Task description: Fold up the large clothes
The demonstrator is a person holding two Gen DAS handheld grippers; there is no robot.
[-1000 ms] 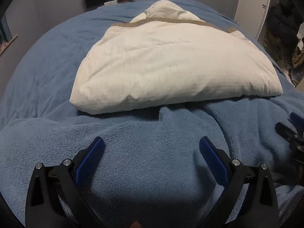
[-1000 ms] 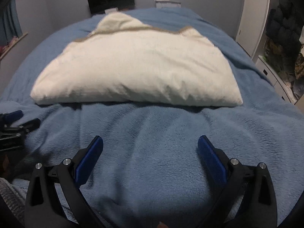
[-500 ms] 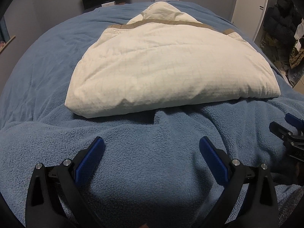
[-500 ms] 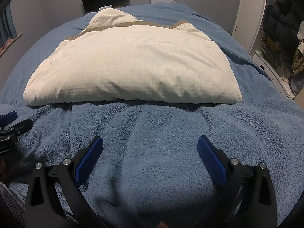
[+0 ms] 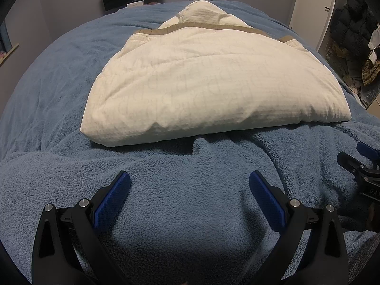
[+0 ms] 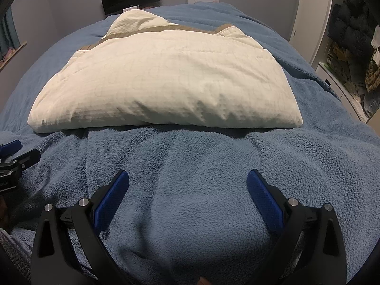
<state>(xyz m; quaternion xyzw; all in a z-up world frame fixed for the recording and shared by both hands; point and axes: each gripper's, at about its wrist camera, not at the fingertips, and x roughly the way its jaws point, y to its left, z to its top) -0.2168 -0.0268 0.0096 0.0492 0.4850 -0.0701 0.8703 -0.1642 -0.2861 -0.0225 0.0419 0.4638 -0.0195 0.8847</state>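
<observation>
Garment, a cream quilted padded one [image 5: 209, 87] folded on the blue fleece blanket [image 5: 190, 190], lies crosswise ahead of my spread, empty left gripper [image 5: 189, 187] and right gripper [image 6: 187, 185], neither nearer.

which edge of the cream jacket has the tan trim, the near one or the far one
The far edge: a tan band runs across the cream jacket just below the hood. The near edge, closest to both open grippers, is a plain cream fold.
</observation>
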